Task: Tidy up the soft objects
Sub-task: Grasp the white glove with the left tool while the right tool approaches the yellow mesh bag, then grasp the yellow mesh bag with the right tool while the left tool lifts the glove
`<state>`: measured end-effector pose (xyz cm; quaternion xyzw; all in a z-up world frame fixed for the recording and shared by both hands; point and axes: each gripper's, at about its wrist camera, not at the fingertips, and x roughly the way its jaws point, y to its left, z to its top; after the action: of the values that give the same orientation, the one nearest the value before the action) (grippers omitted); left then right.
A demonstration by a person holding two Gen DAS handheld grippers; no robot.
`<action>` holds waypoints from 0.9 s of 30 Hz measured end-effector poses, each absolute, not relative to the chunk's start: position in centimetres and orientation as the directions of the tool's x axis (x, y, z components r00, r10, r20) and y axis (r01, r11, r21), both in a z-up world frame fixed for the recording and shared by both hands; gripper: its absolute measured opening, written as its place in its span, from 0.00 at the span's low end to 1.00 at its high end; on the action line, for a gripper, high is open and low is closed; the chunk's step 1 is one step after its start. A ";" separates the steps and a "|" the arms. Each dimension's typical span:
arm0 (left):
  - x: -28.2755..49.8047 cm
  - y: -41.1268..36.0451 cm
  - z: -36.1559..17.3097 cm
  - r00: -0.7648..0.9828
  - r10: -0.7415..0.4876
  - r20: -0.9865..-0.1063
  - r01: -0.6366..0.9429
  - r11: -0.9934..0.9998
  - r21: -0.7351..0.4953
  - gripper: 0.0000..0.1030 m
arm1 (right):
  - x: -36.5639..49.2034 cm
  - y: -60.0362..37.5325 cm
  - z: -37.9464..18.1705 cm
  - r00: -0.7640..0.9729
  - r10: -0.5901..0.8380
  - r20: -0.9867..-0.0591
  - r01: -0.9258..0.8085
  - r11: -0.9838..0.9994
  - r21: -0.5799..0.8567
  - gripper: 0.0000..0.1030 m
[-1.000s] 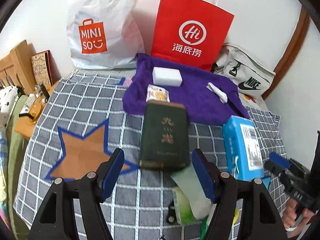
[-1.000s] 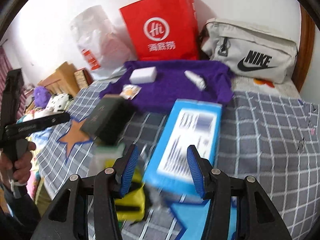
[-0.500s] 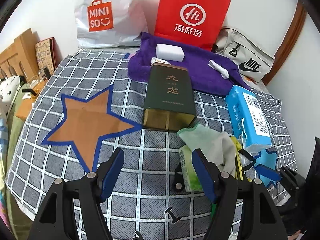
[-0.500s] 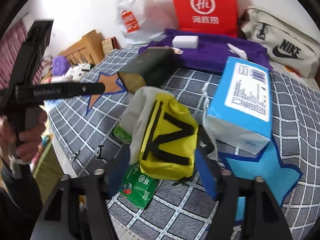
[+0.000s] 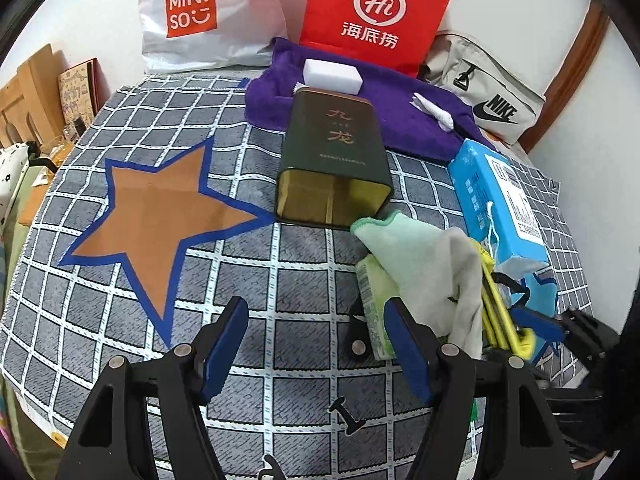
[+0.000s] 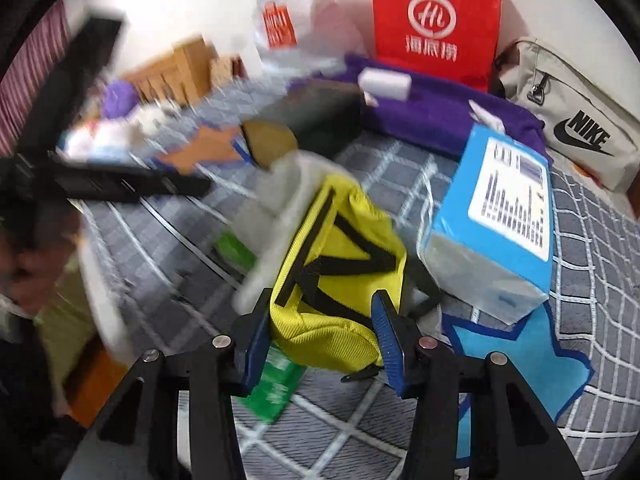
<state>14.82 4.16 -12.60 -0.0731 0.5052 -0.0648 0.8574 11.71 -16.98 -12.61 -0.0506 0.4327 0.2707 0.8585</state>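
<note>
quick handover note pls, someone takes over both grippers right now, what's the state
Left gripper: open, empty, hovering over the checked cloth in front of the dark green tin.
Right gripper: its fingers sit on either side of the yellow pouch; a full clamp can't be confirmed.
A pale green cloth is draped over the pouch and a green packet. The blue tissue pack lies beside them, partly on the blue star. The brown star is bare.
Done: nothing visibly sorted yet.
Left: probably secure the pouch, then place the soft items.
</note>
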 end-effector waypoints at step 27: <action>17.4 -5.3 -13.7 0.455 -0.209 -0.866 0.205 0.970 -0.126 0.71 | 11.1 -24.3 -15.4 0.467 0.335 -0.818 -0.355 0.919 0.174 0.51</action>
<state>17.38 -5.29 -13.73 -0.0017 0.5078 -0.1215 0.8528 11.07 -24.29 -15.44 -0.0104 0.4753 0.2012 0.8564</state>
